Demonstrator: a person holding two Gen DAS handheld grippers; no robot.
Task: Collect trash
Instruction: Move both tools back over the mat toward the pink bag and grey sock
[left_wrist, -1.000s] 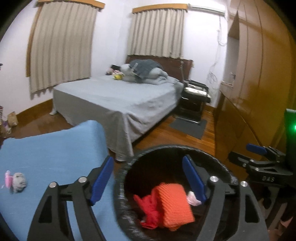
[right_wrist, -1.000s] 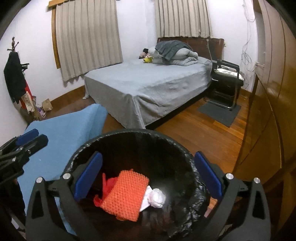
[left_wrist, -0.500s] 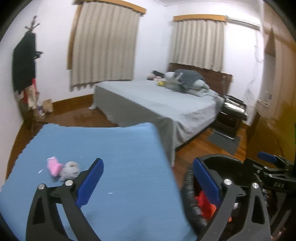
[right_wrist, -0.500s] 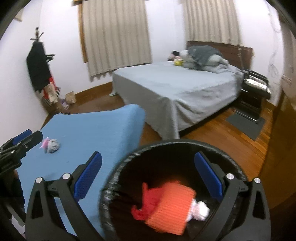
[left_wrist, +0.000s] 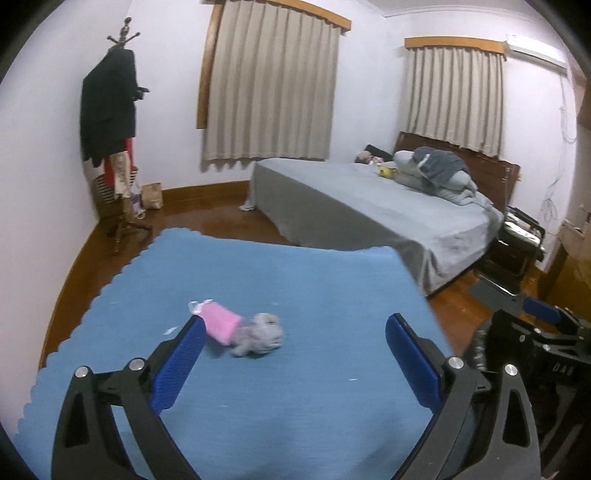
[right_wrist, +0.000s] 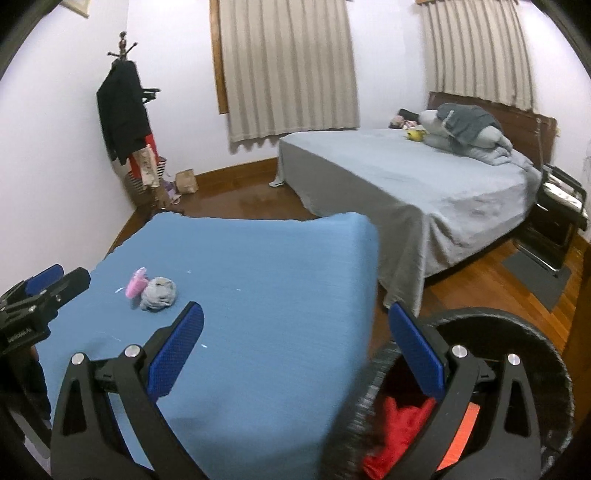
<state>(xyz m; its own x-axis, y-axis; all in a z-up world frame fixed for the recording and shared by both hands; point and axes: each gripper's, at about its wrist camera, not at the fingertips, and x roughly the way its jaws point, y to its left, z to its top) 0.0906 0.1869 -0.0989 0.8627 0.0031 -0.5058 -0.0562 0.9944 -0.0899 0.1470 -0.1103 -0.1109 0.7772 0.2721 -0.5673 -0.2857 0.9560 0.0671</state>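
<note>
Black left gripper (left_wrist: 293, 363) frame, blue textured fingers (left_wrist: 177, 365), silver screws, matching right gripper (right_wrist: 295, 354)

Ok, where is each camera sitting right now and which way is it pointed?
Left wrist: on the left gripper, over the blue mat, facing pink and grey trash; right gripper shows at its right.
Right wrist: on the right gripper, between mat and bin; left gripper at its left.
Both see trash, bed.
</note>
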